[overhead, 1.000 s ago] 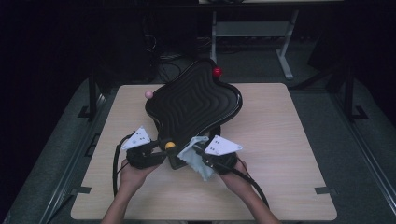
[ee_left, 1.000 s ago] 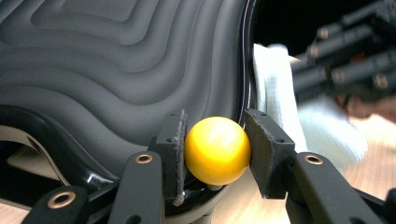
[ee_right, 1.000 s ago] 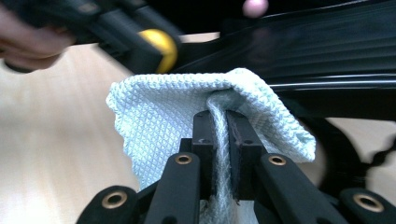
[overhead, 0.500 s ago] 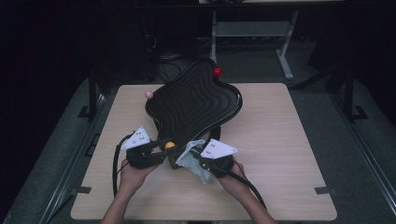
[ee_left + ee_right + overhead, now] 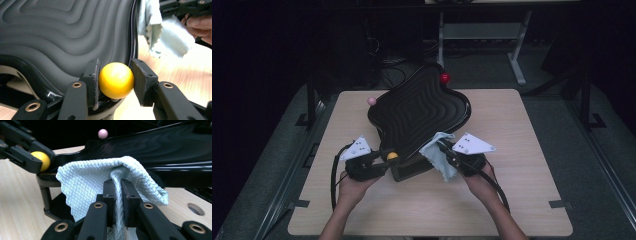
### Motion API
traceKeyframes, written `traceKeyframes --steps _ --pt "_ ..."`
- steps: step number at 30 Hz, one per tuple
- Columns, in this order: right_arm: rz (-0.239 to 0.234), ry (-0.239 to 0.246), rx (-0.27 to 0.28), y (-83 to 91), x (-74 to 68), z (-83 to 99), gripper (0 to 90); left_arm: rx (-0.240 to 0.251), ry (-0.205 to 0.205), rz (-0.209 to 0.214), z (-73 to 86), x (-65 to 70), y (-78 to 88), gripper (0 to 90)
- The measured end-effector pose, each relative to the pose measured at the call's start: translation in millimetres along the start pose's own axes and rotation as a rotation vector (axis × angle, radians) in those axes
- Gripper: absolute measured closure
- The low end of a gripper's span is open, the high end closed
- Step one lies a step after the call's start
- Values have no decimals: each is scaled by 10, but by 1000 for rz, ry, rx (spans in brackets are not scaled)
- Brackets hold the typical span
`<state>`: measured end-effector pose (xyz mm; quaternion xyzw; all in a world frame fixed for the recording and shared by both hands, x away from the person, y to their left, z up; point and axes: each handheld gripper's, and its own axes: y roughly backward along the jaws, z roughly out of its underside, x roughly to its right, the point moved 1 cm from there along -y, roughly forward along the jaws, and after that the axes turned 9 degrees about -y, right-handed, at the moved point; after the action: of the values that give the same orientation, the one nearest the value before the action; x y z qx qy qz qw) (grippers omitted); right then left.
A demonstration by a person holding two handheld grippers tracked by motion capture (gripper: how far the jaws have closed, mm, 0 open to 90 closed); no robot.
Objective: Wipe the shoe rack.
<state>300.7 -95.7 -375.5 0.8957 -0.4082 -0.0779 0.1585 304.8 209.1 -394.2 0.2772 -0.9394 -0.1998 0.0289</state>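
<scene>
Since the earlier high view, shifted up and in toward the tray's near edge: right gripper [image 5: 446, 148] with its pale blue cloth [image 5: 438, 157]; left gripper [image 5: 384, 159] unmoved. Wiping step in hand, judged from the cloth meeting the rim of the black wavy tray [image 5: 422, 112]. Right jaws pinched nearly shut on a fold of the cloth [image 5: 110, 182], the rest draped forward against the tray's underside edge [image 5: 160, 162]. Left jaws part-way open, clamped on the yellow ball knob [image 5: 116, 80] at the tray's near corner, steadying it. Tray tilted, near corner low by the grippers, far end raised past the table [image 5: 522, 200] edge; long axis running from the yellow knob away toward the red knob [image 5: 444, 78], pink knob [image 5: 371, 101] off to its left. Next, probably: lift the cloth over the rim onto the ridged face and sweep along the grooves, keeping the left hold firm.
</scene>
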Motion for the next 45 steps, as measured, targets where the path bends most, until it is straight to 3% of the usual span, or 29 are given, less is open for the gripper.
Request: traceKeyframes --steps 9,25,29,33,37,41,45 --pt "43 -16 22 198 195 -70 823 -5 14 -34 37 -80 84 595" --pt "81 -24 47 336 398 -231 823 -19 28 -102 90 -204 223 590" --pt "67 -25 43 317 376 -247 823 -21 40 -128 112 -249 268 581" --pt "15 5 35 270 210 -239 823 -22 45 -140 123 -278 299 592" --pt "29 2 39 298 255 -262 823 -22 46 -149 131 -288 307 593" --pt "62 -24 48 341 417 -321 823 -25 52 -163 138 -309 325 592" --pt "40 -7 35 294 339 -316 823 -24 57 -177 139 -322 328 583"
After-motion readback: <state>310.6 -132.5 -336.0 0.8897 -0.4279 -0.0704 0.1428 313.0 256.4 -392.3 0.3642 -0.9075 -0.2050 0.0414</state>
